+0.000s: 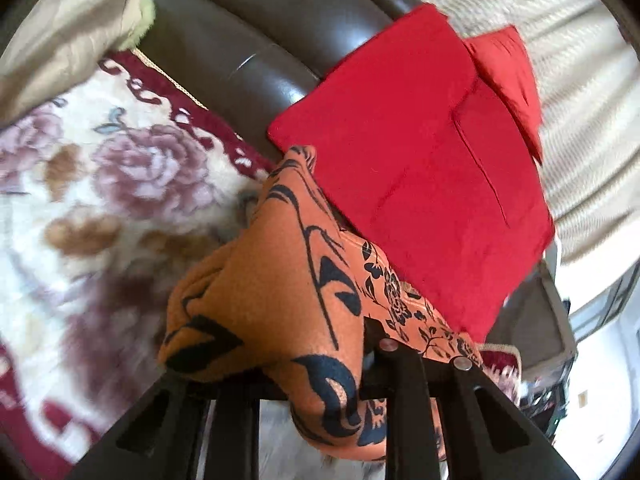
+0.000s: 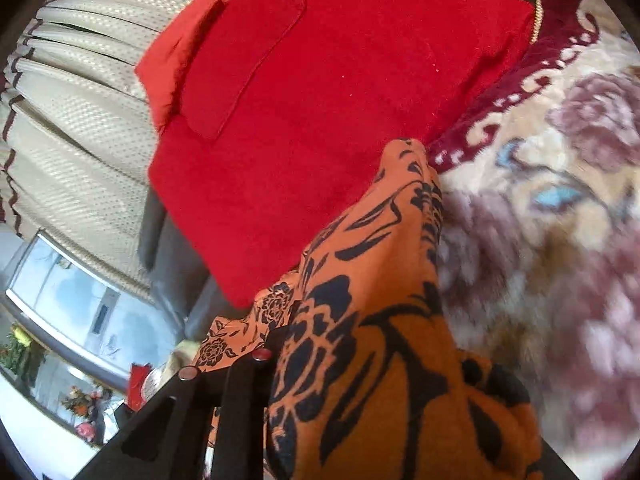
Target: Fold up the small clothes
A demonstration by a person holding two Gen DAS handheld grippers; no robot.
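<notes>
Both wrist views look down along black plastic gripper fingers at an orange garment printed with black leaves and flowers. In the left wrist view, the left gripper is clamped on a bunched fold of this cloth, which bulges up between and over the fingers and stretches away toward a folded red garment. In the right wrist view, the right gripper pinches another part of the same orange garment; the fabric drapes over the right-hand finger and hides most of it, so the grip appears closed on the cloth, though the pads themselves cannot be seen. The orange material looks soft and fleecy on the outside, with a thinner, finer-printed layer near the fingers. The red garment lies flat just beyond, a neat rectangle with a stitched patch pocket. Beneath is a plush floral blanket in cream, mauve and maroon. A dark brown glossy headboard and pleated beige curtains stand behind.
</notes>
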